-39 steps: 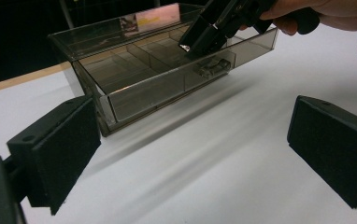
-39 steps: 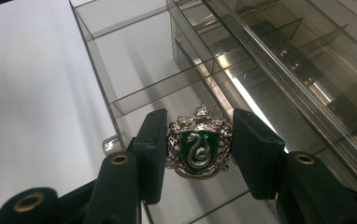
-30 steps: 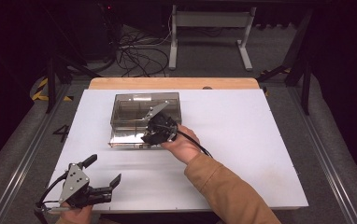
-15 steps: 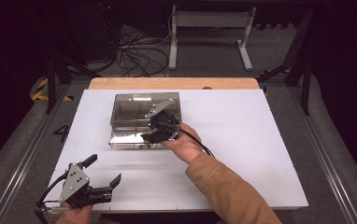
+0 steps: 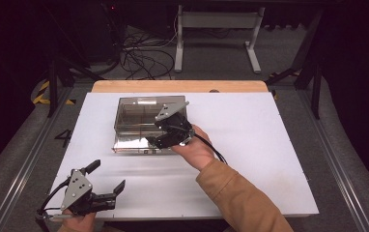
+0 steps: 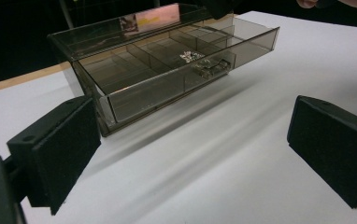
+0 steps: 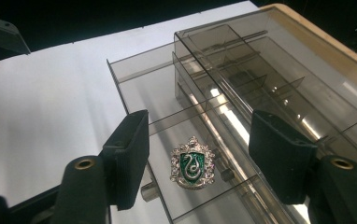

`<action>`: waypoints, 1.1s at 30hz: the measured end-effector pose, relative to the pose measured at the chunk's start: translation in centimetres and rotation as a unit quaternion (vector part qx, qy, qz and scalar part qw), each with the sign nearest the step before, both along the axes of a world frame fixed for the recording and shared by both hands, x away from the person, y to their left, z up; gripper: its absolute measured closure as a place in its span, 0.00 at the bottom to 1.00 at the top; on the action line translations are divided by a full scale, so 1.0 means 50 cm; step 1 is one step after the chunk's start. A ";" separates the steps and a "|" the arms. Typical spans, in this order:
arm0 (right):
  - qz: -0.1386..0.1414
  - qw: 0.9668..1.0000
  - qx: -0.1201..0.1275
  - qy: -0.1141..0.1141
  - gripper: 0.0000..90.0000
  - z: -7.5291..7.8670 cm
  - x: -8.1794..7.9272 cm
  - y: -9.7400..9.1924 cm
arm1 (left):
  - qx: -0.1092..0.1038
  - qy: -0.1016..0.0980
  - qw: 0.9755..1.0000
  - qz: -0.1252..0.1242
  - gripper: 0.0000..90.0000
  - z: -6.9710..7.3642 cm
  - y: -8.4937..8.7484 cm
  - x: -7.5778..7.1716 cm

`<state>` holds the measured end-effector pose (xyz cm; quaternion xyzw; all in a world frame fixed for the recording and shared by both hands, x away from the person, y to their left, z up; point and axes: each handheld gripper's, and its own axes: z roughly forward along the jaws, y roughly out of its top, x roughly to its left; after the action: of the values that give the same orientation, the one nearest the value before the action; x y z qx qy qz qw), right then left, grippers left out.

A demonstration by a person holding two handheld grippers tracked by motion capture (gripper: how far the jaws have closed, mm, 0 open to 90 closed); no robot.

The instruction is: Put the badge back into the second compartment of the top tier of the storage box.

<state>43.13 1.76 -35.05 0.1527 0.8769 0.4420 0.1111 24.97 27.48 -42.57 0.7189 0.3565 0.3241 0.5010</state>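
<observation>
A green, silver-edged crest badge (image 7: 192, 163) lies in the pulled-out drawer of the smoked clear-plastic organiser box (image 5: 133, 122). The right gripper (image 7: 200, 158) hovers wide apart, empty (likely about to grasp); closing comes next. The left gripper (image 5: 106, 178) idles, agape.

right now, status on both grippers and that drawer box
Right gripper open above green crest badge in pulled-out drawer. Left gripper open, empty, near table edge. Nothing in the way.

Dark room, grey floor (image 5: 13, 159); tangled cables (image 5: 144, 53), white desk frame (image 5: 216, 29) behind
</observation>
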 end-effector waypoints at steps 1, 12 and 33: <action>-0.001 1.000 0.001 -0.001 0.42 0.002 -0.002 -0.001 | 0.002 -0.001 1.000 -0.001 0.04 0.000 0.001 0.000; -0.006 1.000 0.023 -0.010 0.29 0.024 -0.016 -0.034 | 0.000 -0.001 1.000 -0.001 0.04 0.000 0.001 0.000; -0.021 0.995 0.085 -0.037 0.09 0.050 -0.057 -0.173 | 0.001 0.000 1.000 -0.001 0.04 0.000 0.000 0.001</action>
<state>40.30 -6.90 -32.53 0.1638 0.8282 0.5175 0.1397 25.03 27.46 -42.55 0.7197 0.3561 0.3239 0.5004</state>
